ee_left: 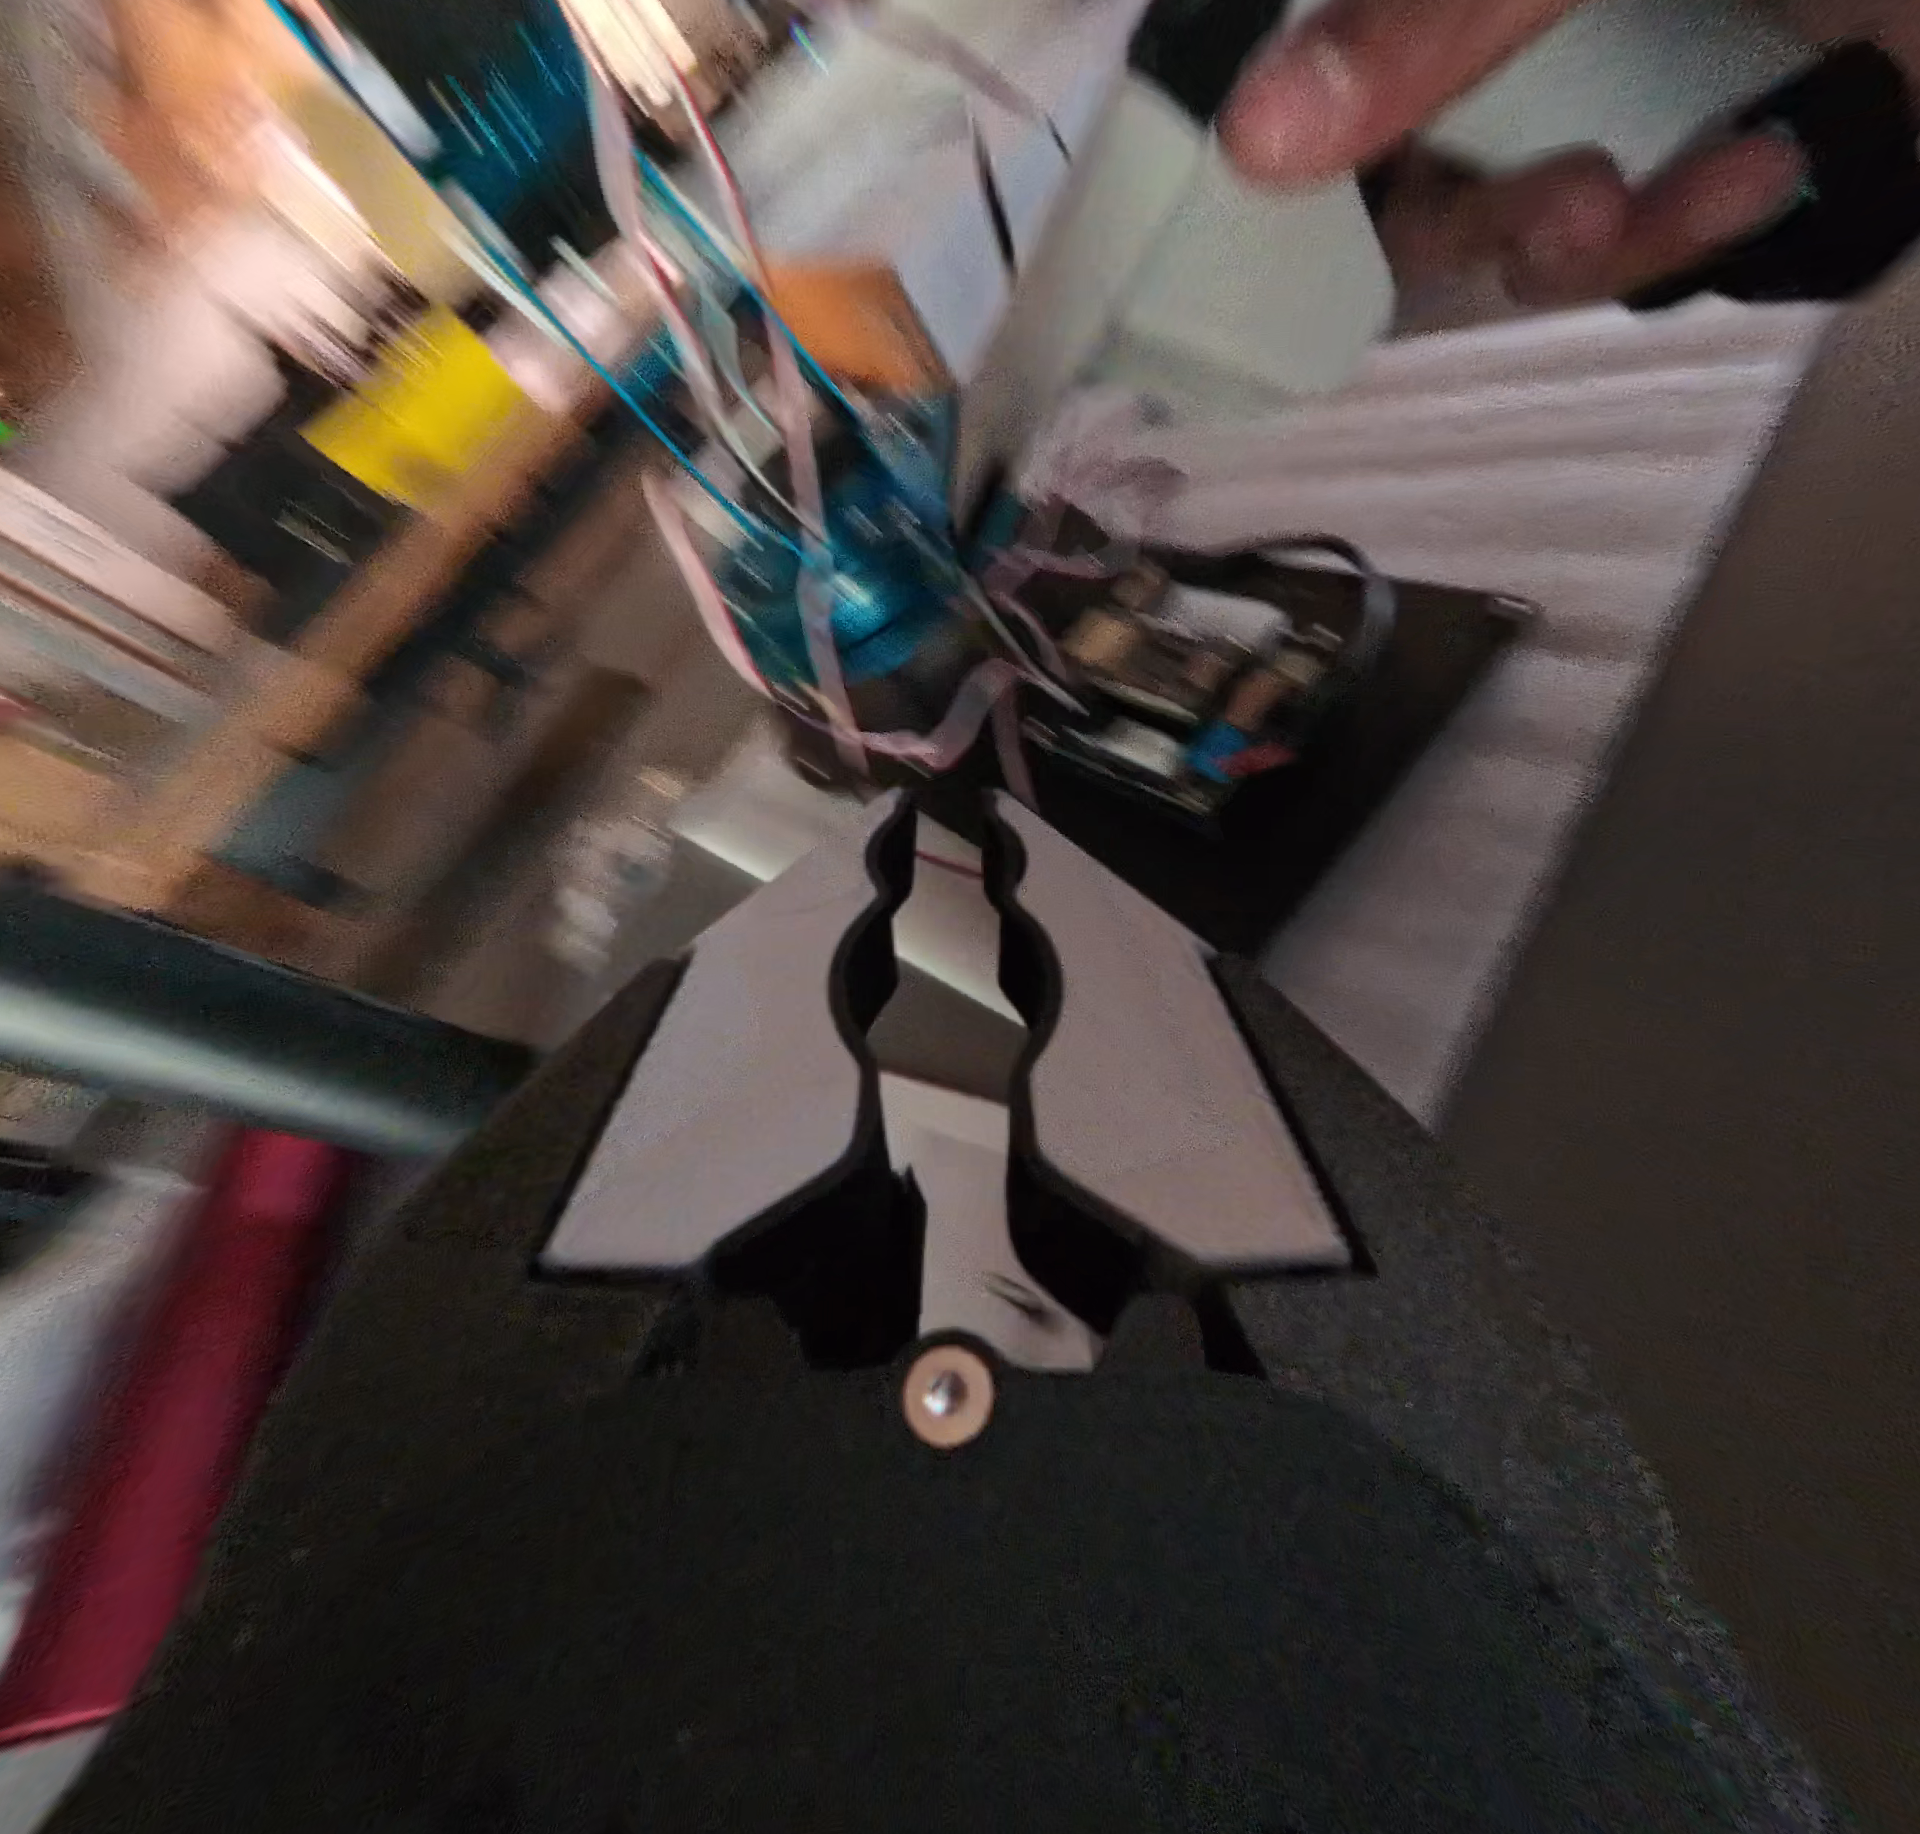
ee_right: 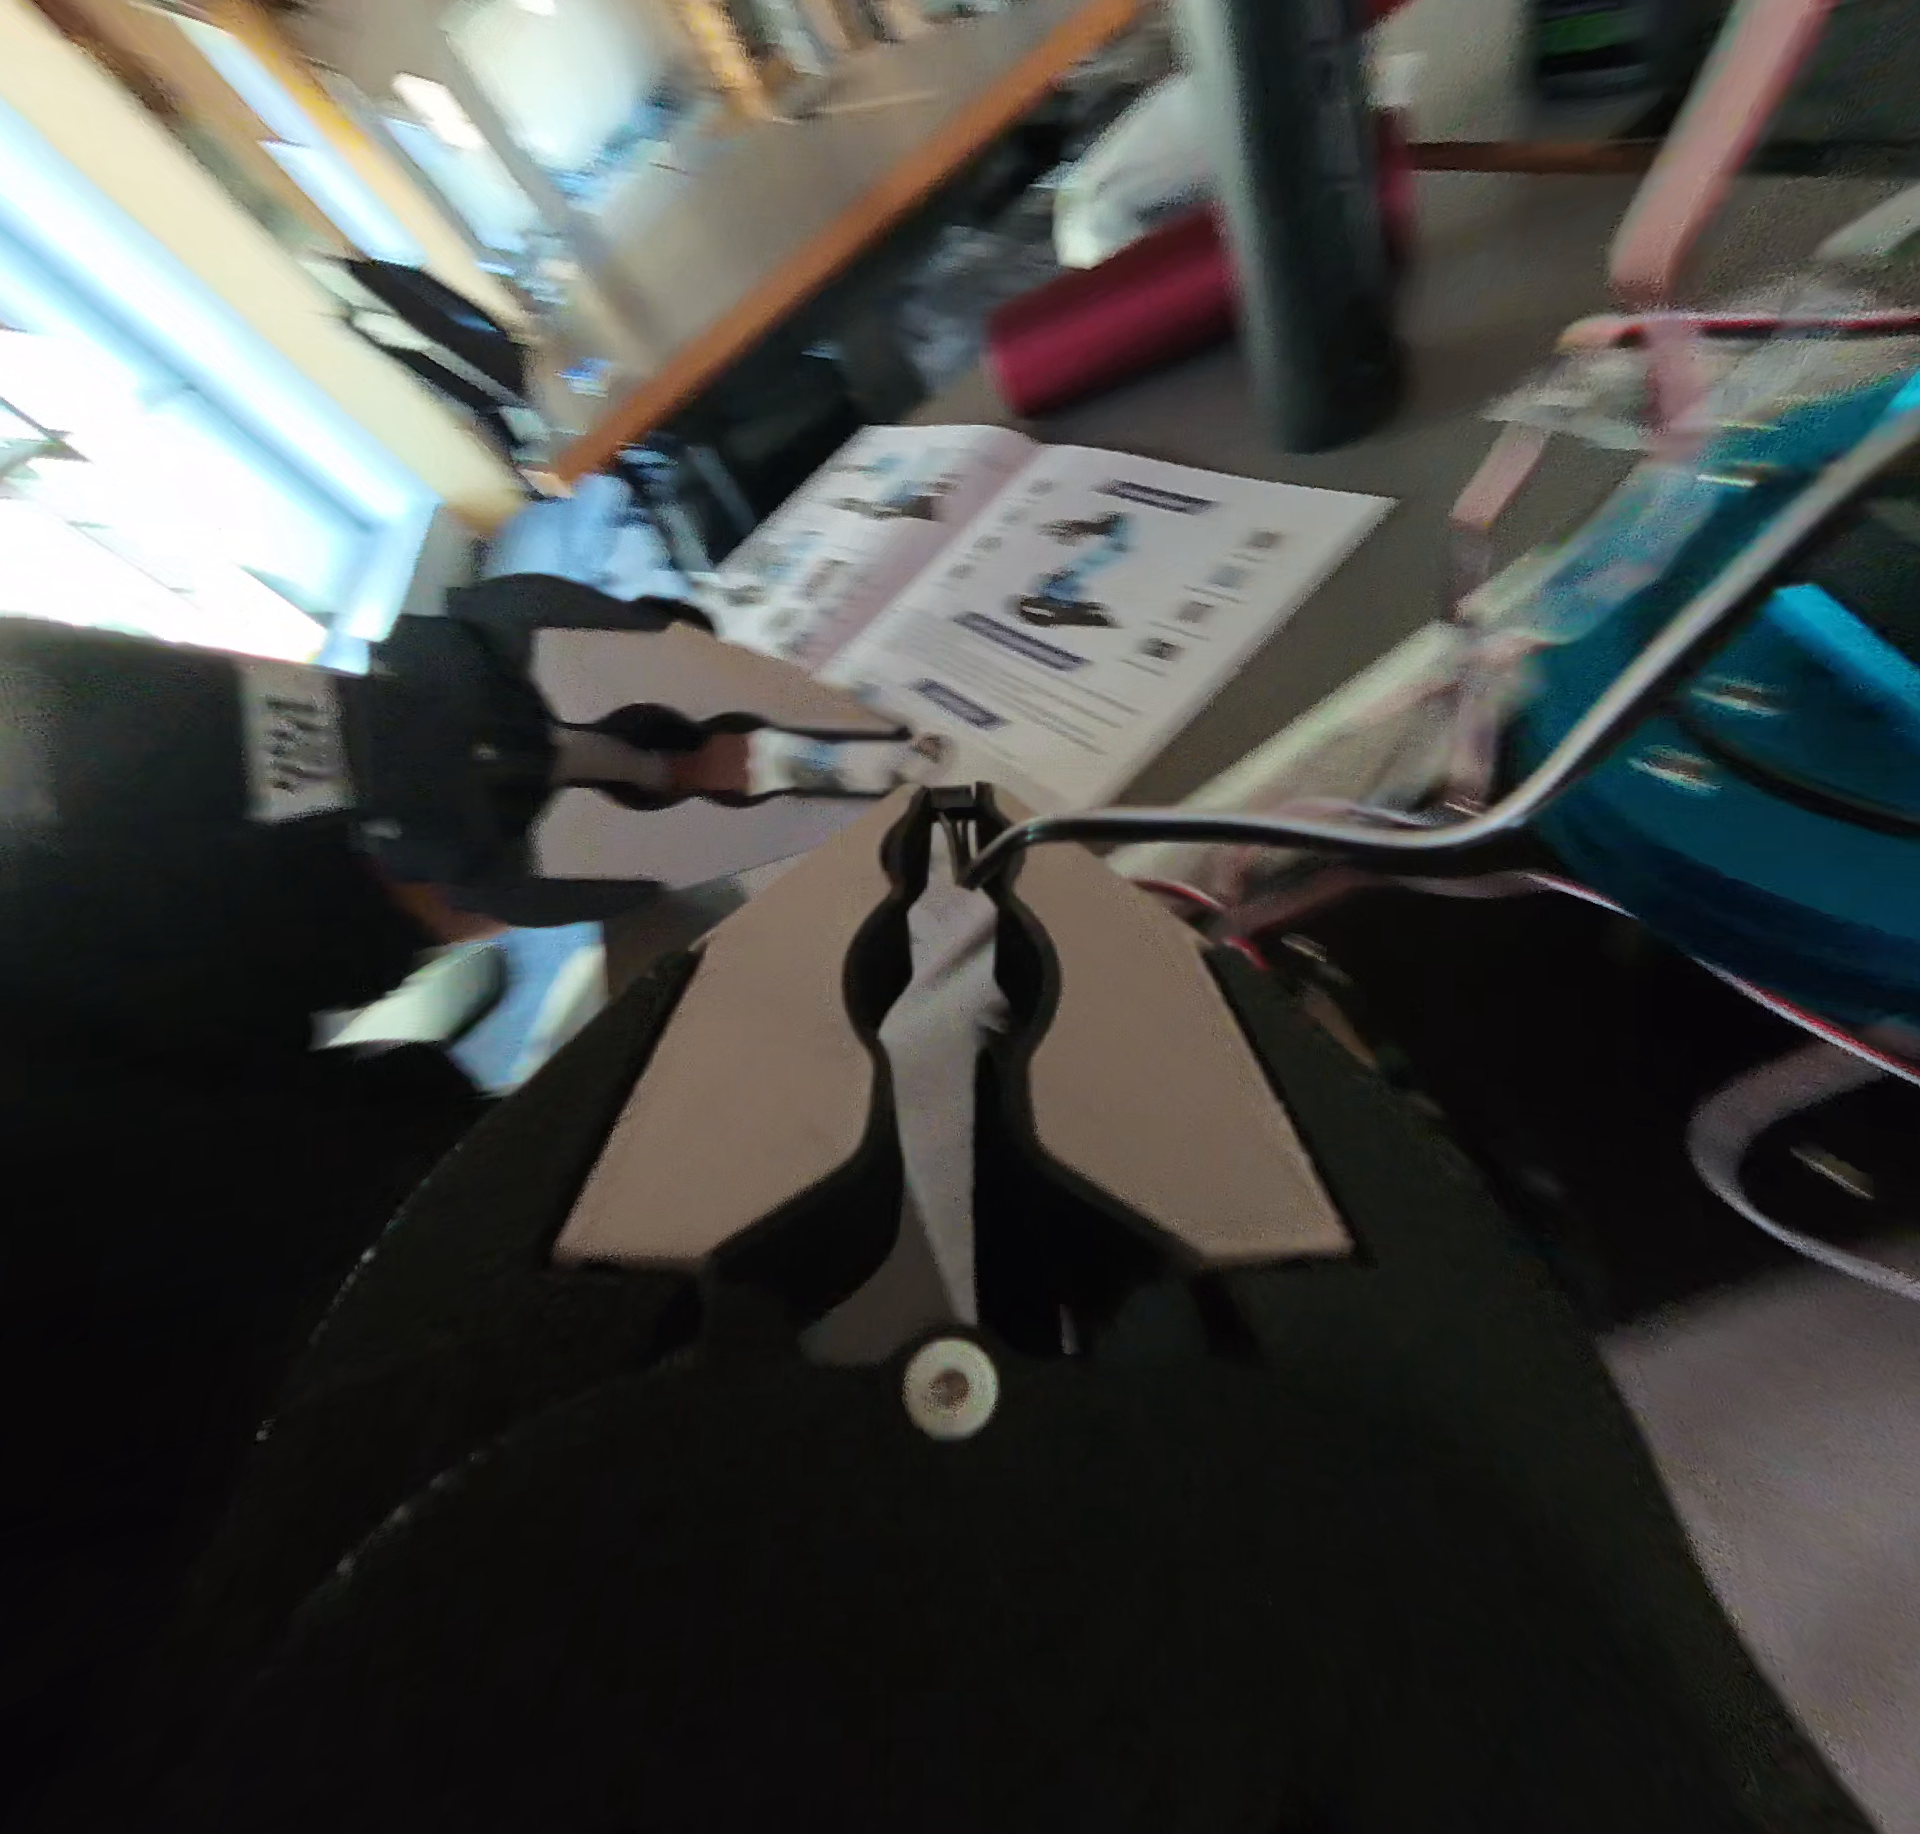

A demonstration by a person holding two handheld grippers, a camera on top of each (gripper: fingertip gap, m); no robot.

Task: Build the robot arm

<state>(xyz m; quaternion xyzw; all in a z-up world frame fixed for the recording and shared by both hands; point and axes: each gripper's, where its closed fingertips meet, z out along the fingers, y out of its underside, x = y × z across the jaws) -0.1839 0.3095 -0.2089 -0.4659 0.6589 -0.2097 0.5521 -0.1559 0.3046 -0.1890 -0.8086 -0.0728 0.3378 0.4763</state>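
The views are motion-blurred. My right gripper is shut on the small black plug at the end of a black cable. The cable runs right to a blue device with ribbon wires. My left gripper is slightly open and empty. It points at the same blue device, its loose ribbon wires and a black base of electronic parts. The left gripper also shows in the right wrist view, tips close to the right gripper's tips. A person's hand holds the right gripper's handle at the top right.
An open printed booklet lies on the grey table beyond the grippers. A dark upright post and a red roll stand farther back. A white foam sheet lies under the black base. A red object is at the lower left. Some 5 cm of space lies between my two pairs of fingers. Left tips and right tips are each some 25 cm from the dark upright post.
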